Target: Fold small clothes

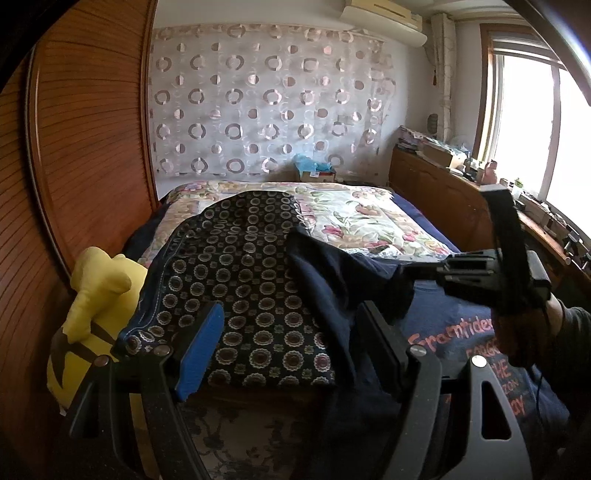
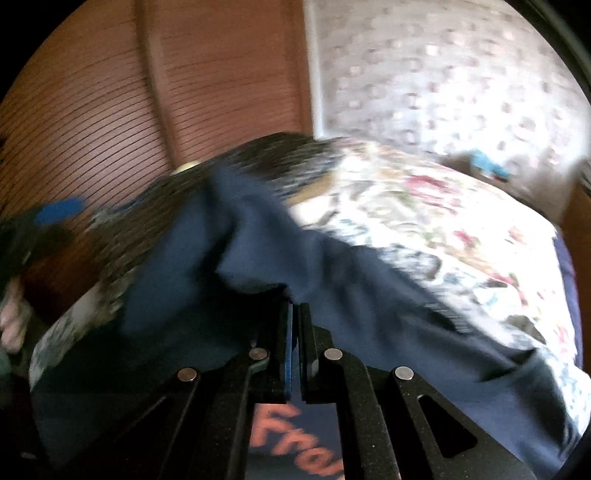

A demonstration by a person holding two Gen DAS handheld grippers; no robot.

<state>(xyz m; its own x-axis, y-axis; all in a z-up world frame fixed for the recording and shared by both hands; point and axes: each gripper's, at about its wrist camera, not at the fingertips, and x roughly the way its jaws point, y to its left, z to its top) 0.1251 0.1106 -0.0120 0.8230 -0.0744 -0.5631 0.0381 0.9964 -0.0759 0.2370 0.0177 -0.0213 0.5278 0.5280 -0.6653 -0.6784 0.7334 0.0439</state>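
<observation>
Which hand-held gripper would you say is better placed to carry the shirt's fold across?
Probably the right hand-held gripper: its jaws are shut on the navy T-shirt, lifting it. The left hand-held gripper stands open.

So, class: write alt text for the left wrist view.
Open left gripper hovers over a navy T-shirt on a bed; the right gripper, jaws shut, pinches its fabric. A yellow plush toy sits left.

Left wall: slatted wooden wardrobe door (image 1: 85, 140), reddish-brown.
Back wall: white, hung with a sheer curtain (image 1: 266, 99) patterned in rings.
Above: air conditioner (image 1: 384, 18) near the ceiling.
Right side: bright window (image 1: 532, 133), daylight pouring in; below it a long wooden cabinet (image 1: 436, 184), its top cluttered.
Centre: bed (image 1: 354, 210) under a floral quilt.
</observation>
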